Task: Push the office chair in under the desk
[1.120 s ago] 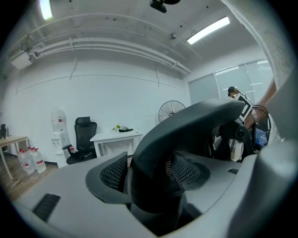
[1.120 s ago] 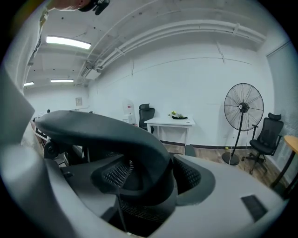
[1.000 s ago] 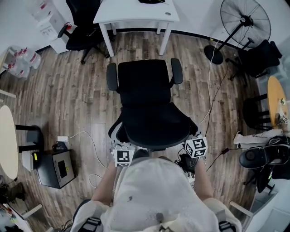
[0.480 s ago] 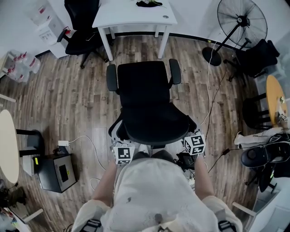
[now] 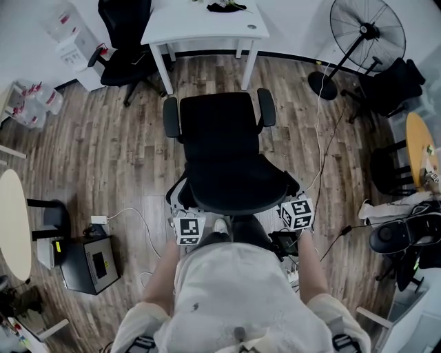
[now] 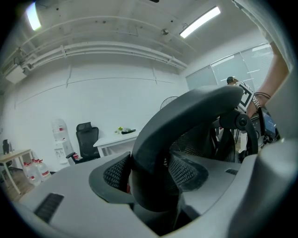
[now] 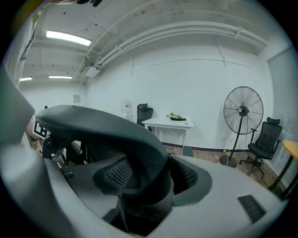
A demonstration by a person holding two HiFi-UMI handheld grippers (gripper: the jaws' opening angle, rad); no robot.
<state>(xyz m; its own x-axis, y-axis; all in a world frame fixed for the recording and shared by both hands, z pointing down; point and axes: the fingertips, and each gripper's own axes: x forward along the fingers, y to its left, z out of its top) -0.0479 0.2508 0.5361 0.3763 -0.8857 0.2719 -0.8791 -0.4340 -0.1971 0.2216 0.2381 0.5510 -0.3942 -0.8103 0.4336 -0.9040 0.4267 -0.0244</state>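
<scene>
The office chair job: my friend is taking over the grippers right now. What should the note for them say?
Left gripper: jaws have just been closing; now clamped on the left end of the backrest rim.
Right gripper: the same, on the right end.
Office chair: on the wood floor, seat facing the white desk, bare floor between them.
Done: both grippers hold the backrest.
Left: roll the chair forward, probably straight ahead, until the seat is under the desk.

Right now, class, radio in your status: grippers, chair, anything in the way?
Left gripper, right gripper: jaws just closed, gripping backrest. Office chair faces desk, not yet under. Floor between: nothing blocking.
</scene>
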